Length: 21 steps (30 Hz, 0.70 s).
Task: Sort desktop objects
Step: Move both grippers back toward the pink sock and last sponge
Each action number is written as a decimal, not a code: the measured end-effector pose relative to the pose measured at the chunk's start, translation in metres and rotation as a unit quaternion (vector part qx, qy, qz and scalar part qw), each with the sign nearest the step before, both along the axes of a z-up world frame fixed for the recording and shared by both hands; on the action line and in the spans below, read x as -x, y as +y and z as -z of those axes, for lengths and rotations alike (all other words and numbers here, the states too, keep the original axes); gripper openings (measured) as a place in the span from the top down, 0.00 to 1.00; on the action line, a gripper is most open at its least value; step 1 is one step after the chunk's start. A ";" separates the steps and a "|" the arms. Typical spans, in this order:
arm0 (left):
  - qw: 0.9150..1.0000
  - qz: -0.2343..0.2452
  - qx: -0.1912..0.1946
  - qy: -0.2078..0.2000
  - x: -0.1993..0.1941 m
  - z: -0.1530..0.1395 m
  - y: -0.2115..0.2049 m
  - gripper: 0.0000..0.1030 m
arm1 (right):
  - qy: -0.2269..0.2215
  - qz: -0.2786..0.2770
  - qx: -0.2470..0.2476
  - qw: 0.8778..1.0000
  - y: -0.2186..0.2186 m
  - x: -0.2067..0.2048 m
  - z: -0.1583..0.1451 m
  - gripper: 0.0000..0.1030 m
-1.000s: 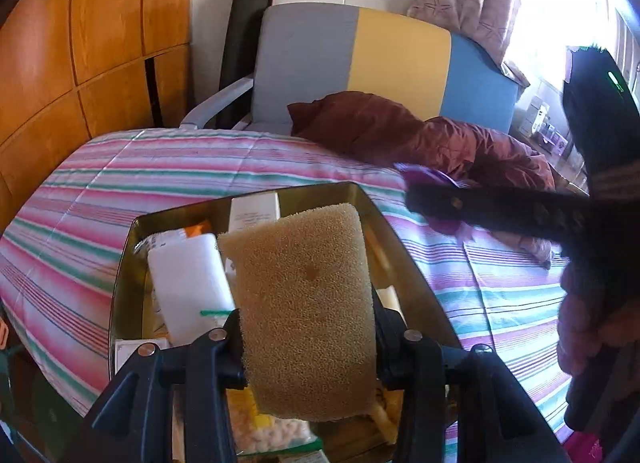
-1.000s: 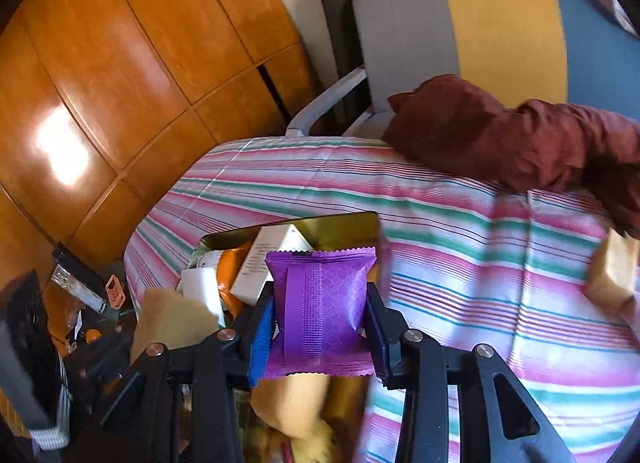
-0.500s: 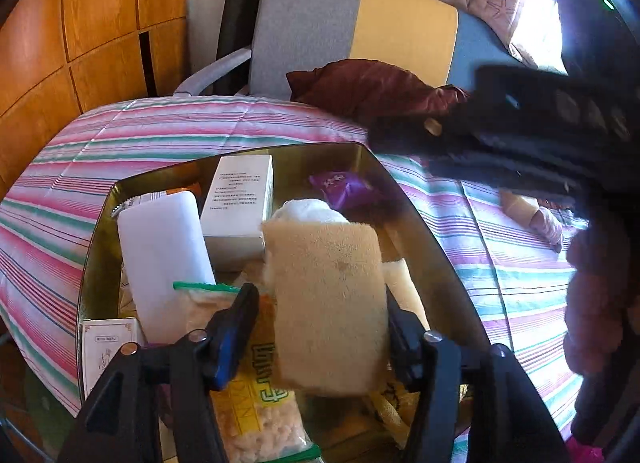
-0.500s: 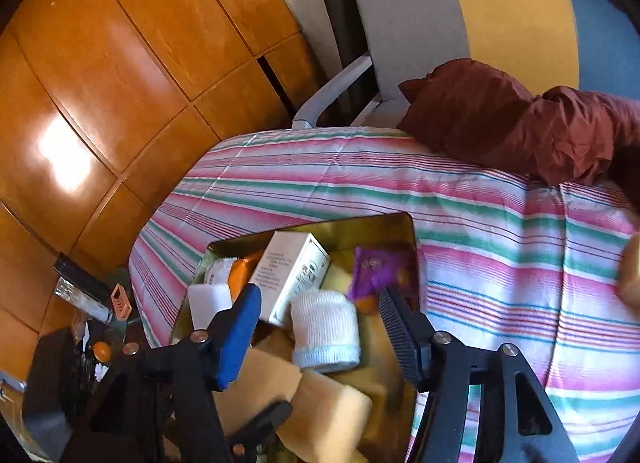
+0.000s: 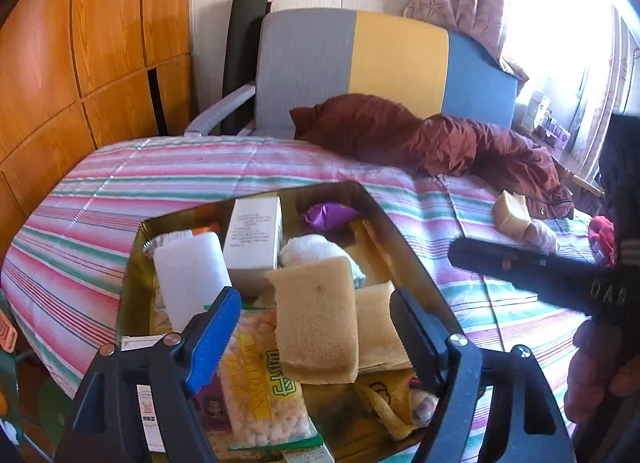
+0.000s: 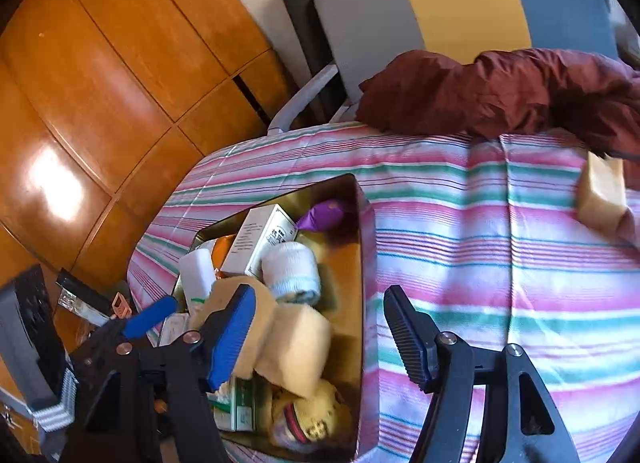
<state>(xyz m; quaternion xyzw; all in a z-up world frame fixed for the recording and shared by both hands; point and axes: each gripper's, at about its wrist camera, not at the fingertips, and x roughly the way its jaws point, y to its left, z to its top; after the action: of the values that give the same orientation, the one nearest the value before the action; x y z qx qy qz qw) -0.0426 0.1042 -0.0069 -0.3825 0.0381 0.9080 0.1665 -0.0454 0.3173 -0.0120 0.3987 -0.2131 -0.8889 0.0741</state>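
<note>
Both sets of jaws are spread wide with nothing pinched. The left gripper (image 5: 316, 319) is parked over the gold tin (image 5: 404, 239), and the tan sponge (image 5: 316, 319) sits loose between its jaws, propped on the snack bag (image 5: 256, 379) and the other stuff in there, touching neither finger as far as can be seen. Just ahead of those jaws the white box (image 5: 254, 235), the rolled white cloth (image 5: 316, 255) and the purple packet (image 5: 330, 215) are piled in too.

The right gripper (image 6: 316, 335) hangs over the tin's right edge, jaws empty. Well ahead and to the right of them, a second sponge (image 6: 602, 195) is left out on the striped surface (image 6: 460, 223), beside the maroon jacket (image 6: 500, 91).

Probably a retreat step for the left: it should be lifted straight back so the sponge isn't clipped and dragged out. The right could be swung toward the stray sponge, jaws kept wide and squared to its flat sides before anything gets squeezed.
</note>
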 end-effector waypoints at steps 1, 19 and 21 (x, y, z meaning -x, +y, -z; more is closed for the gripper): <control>1.000 0.001 -0.001 0.004 -0.001 -0.003 -0.001 0.23 | 0.001 0.004 0.000 1.000 0.002 -0.005 0.000 0.33; 0.997 0.064 -0.021 0.046 -0.025 -0.041 0.026 0.22 | -0.016 0.070 -0.002 0.997 0.059 -0.059 0.011 0.29; 0.995 0.079 -0.034 0.046 -0.027 -0.043 0.031 0.22 | -0.019 0.085 -0.006 0.996 0.072 -0.066 0.012 0.29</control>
<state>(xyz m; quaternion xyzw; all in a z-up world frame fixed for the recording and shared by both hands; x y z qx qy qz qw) -0.0159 0.1350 0.0363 -0.3300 0.0448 0.9095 0.2487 0.0206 0.3891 -0.0240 0.3966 -0.2421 -0.8855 -0.0077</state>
